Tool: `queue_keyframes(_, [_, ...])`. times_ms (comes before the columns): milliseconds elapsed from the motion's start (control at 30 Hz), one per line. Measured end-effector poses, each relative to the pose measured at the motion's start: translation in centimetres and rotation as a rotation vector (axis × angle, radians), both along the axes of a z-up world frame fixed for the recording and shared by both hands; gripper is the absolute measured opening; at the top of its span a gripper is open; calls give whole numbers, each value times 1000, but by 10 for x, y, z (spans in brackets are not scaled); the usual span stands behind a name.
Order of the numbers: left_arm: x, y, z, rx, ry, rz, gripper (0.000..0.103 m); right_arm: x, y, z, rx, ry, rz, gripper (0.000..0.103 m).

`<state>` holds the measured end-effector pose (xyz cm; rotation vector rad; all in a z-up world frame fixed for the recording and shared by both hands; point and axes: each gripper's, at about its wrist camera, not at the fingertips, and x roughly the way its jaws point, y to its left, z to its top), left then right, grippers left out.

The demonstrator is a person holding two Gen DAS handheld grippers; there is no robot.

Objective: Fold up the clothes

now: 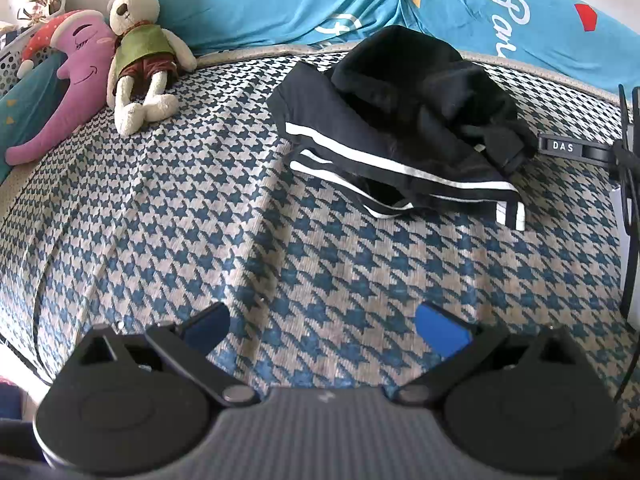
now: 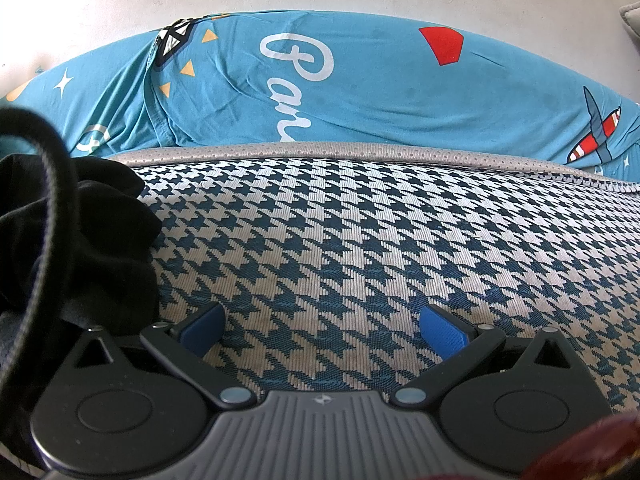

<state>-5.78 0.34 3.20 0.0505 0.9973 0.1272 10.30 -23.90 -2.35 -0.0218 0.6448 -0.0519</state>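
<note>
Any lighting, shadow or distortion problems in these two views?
Left wrist view: strong fisheye bending of the houndstooth bed cover, a soft shadow band across it, and the black clothes pile loses fold detail. Right wrist view: even daylight, sharp weave, black garment crushed dark at the left edge, dark corner vignetting.

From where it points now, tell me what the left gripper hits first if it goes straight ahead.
Most likely the houndstooth bed cover just beyond the open left gripper, which holds nothing. The black striped trousers lie farther on and to the right. Depth is hard to judge here.
</note>
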Motion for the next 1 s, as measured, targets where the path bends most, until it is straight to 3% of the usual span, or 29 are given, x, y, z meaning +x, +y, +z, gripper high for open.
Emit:
queue_keyframes(600, [-5, -4, 3, 36, 0, -2, 103, 0, 0, 0, 0, 0, 0, 103])
queue_keyframes(1000, [8, 4, 17, 13, -30, 28, 103, 0, 0, 0, 0, 0, 0, 103])
